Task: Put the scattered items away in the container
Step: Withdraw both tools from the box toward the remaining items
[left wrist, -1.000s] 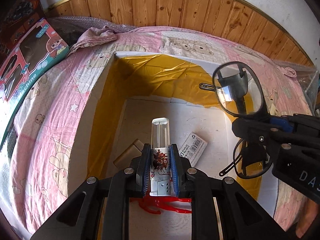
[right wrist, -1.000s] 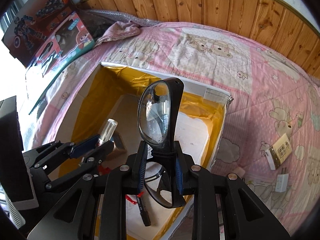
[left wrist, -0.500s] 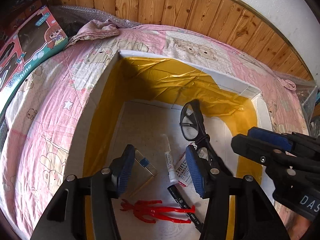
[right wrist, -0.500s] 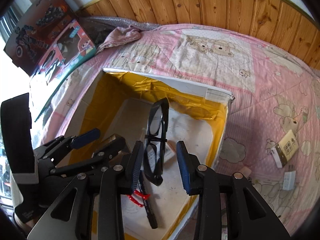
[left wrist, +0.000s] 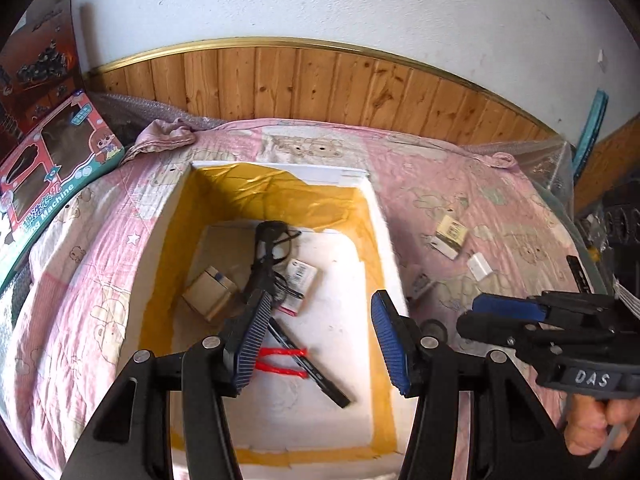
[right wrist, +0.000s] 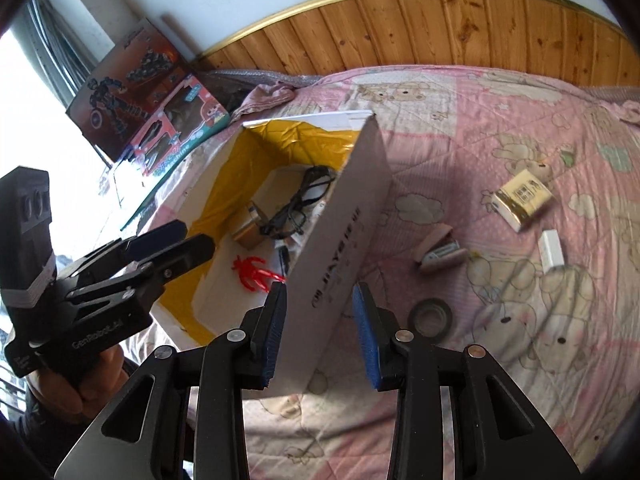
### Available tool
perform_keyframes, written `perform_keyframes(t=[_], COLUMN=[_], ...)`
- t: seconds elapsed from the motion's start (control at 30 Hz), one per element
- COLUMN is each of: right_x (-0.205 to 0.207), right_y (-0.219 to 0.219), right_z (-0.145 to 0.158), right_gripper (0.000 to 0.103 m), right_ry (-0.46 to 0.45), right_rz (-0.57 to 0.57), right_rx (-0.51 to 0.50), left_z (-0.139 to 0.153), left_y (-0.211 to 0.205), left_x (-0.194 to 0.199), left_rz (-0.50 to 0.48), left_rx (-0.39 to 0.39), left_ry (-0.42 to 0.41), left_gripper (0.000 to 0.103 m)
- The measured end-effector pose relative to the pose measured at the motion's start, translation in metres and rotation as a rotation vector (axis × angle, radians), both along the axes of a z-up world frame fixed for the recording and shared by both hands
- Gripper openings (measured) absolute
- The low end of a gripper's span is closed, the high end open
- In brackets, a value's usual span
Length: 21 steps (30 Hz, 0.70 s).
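Hovering empty over the foam box, the left claw has its blue pads spread wide with nothing between them. Inside the box lie the spectacles, a small brown carton, a labelled packet, a black marker and a red toy figure. Over on the right, the right claw is also gaping and carrying nothing, poised just outside the box's near wall, which stands between its pads without being pinched as far as I can judge. So we look to be between trips: one batch is in, and a fresh pick is due. Plenty remains on the pink bed quilt to the right of the box: a roll of dark tape nearest it, a small brown case beyond, then a yellow-and-white pack and a white adapter farther out. My call: the right claw should swing away from the wall, drop over the tape roll, and close across its rim. The left has no target near it, so it may need to cross past the box.
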State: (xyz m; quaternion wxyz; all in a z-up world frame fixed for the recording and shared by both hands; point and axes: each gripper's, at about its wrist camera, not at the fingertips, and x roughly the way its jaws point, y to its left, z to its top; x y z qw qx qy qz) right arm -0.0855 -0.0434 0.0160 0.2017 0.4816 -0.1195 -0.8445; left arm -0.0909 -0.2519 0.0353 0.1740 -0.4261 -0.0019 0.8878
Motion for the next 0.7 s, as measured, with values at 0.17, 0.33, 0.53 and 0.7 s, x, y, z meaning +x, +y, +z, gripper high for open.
perform_keyframes(t=[0.17,0.33,0.53,0.7], right_x=[0.017,0.024,0.021,-0.001], right_y=[0.053,0.093,0.124,0.142], right_z=[-0.017,-0.037,-0.044,-0.045], right_gripper=[0.037,0.038,0.038,0.038], right_ry=[-0.039,-0.097,-0.108,-0.101], right_rz=[-0.121,-0.227,-0.292,-0.301], right_rx=[-0.048,-0.044,-0.009,0.066], left_z=[-0.013,-0.03,-0.055,-0.075], left_y=[0.042,0.092,0.132,0.158], left_x=[0.039,0.055,0.047,0.036], left_rz=[-0.07,-0.131,-0.129,-0.109], left_rx=[0.022,-0.021,-0.055,-0.142], left_ry=[-0.057,-0.095,-0.137,-0.107], left_gripper=[0.055,0.062,0.067,0.079])
